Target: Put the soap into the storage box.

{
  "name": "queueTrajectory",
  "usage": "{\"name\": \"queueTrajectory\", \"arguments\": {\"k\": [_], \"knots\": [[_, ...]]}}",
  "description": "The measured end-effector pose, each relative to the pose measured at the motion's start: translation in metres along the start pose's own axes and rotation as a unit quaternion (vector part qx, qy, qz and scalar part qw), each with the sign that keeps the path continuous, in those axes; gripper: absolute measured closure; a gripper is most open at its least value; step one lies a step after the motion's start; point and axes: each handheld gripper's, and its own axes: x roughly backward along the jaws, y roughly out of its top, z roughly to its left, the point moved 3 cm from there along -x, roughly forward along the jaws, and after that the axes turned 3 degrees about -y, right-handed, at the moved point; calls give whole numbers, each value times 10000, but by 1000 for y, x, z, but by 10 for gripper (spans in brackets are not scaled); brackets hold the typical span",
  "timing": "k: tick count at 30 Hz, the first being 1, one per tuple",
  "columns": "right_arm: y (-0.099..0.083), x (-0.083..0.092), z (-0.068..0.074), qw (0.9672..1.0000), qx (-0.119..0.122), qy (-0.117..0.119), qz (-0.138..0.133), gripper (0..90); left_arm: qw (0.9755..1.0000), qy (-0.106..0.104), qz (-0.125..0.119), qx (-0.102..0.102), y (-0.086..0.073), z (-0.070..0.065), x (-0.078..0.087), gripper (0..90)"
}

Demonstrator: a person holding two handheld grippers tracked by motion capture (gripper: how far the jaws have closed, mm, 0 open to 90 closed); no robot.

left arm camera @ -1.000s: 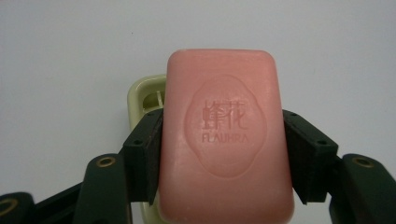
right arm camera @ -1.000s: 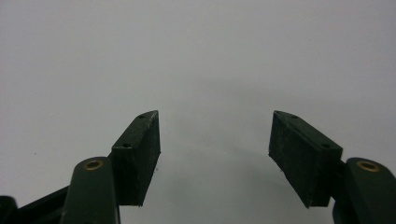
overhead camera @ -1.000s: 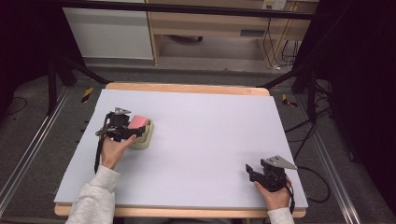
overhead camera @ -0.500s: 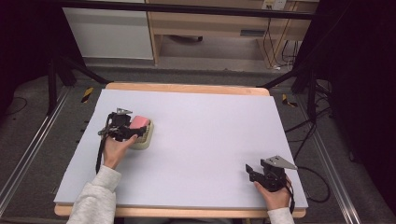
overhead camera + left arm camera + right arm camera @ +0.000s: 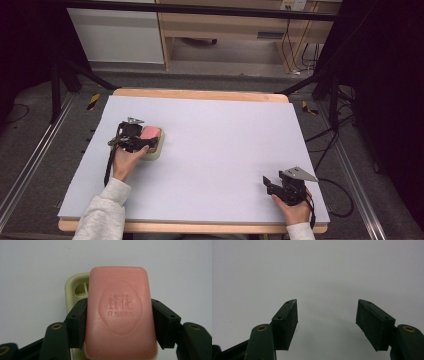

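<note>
Barely anything's shifted: left gripper (image 5: 119, 325) keeps pinching the pink soap (image 5: 120, 315) over the soap dish (image 5: 154, 150) near the table's (image 5: 225, 150) left edge. Next up, probably lifting it clear.

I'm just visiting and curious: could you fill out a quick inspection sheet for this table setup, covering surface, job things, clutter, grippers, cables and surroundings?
Surface: pale grey tabletop with wooden edge, bare.
Job's things: pink rectangular soap bar stamped FLAUHRA, above a cream plastic soap dish; contact unclear.
Clutter: nothing seen.
Grippers: left gripper clamped on the soap's sides; right gripper open, nothing between its jaws, near the table's front right corner.
Cables: black cable trailing from the left gripper; more on the floor at right.
Surroundings: wooden furniture behind, dark stands, grey floor.
</note>
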Motion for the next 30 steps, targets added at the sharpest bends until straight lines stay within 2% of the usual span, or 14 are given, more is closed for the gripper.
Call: {"name": "queueTrajectory", "arguments": {"k": [30], "knots": [[0, 0, 0, 10000, 16, 16, 4, 338, 9998, 111, 129, 46, -7, 4, -12, 373]]}}
